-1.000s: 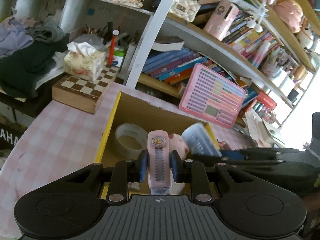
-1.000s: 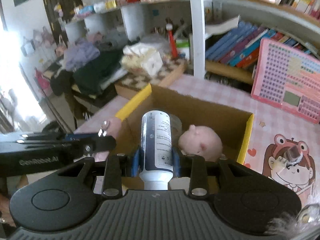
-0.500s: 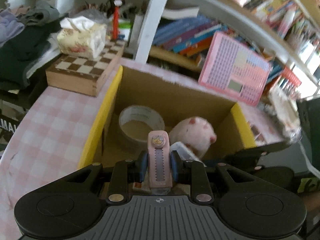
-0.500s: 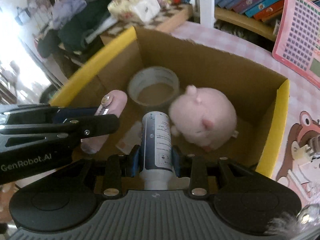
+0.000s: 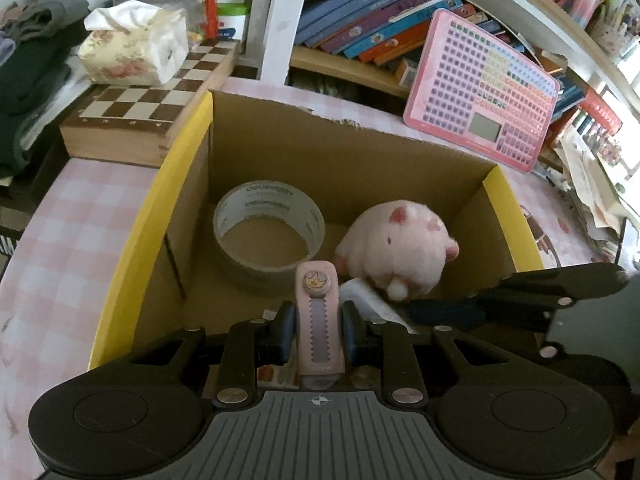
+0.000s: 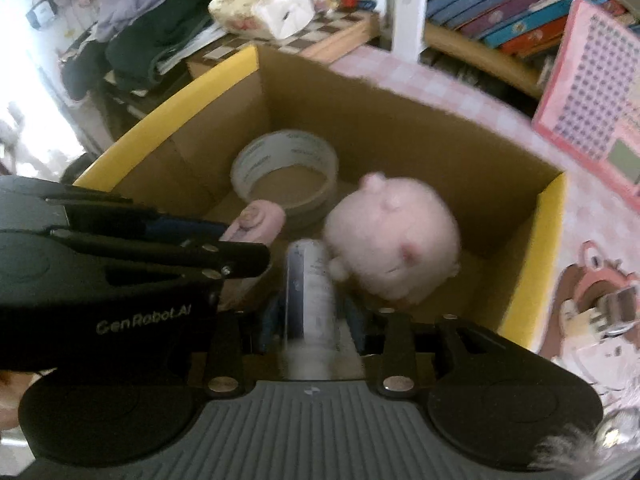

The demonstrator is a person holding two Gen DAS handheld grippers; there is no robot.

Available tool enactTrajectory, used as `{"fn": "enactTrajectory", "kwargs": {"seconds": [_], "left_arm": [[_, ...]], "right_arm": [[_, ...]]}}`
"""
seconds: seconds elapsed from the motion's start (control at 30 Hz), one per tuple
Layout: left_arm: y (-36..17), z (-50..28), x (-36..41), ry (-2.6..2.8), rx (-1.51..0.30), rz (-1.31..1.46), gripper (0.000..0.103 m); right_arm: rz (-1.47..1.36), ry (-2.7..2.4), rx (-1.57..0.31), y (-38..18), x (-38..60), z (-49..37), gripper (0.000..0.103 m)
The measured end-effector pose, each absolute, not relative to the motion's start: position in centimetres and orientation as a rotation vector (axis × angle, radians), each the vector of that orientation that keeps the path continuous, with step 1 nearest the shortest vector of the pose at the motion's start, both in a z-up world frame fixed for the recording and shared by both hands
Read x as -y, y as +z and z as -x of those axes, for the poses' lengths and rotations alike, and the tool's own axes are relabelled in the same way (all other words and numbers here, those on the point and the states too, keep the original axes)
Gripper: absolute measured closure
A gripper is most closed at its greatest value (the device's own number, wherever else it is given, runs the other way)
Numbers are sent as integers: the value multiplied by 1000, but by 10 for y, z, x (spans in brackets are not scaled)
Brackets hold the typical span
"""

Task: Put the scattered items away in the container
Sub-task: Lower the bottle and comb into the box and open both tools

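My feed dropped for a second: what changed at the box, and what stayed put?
Both claws dipped into the cardboard box. The right claw is opening around the white bottle. The left claw still grips the pink cutter. Tape roll and plush pig unmoved.

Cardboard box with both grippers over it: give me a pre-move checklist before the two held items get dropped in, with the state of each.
1. Left gripper gripping the pink utility knife: ok, pads pressed on both sides.
2. Right gripper jaws opening around the white bottle: ok, gaps show beside it.
3. Both items above the cardboard box opening, inside its yellow rim: ok.
4. Landing space free: not ok, the pink plush pig touches the bottle tip and the tape roll lies close ahead.
5. Bottle resting on the box floor: cannot tell, blurred.
6. Grippers clear of each other: ok, apart.
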State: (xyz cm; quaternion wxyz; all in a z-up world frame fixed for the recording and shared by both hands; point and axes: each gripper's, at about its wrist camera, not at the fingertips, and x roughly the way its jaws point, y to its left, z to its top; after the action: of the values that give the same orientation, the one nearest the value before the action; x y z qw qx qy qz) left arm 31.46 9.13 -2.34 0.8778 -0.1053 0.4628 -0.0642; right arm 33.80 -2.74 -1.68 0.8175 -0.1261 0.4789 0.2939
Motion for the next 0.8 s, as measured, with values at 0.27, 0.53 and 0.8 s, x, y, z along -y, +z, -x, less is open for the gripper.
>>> {"fn": "enactTrajectory", "kwargs": {"seconds": [0.27,0.53,0.8], "left_arm": [[-28,-321,-87,-147,-983,224,78],[-10,-307,-86,-143,-908,220,52],[33,-270,-92,-157,-754,184,47]], "right_arm": [[227,667,-940,5,42,-318,41],[138,642,-884,29,62,-302,38],[73,579,-803,57,80,-281,32]]}}
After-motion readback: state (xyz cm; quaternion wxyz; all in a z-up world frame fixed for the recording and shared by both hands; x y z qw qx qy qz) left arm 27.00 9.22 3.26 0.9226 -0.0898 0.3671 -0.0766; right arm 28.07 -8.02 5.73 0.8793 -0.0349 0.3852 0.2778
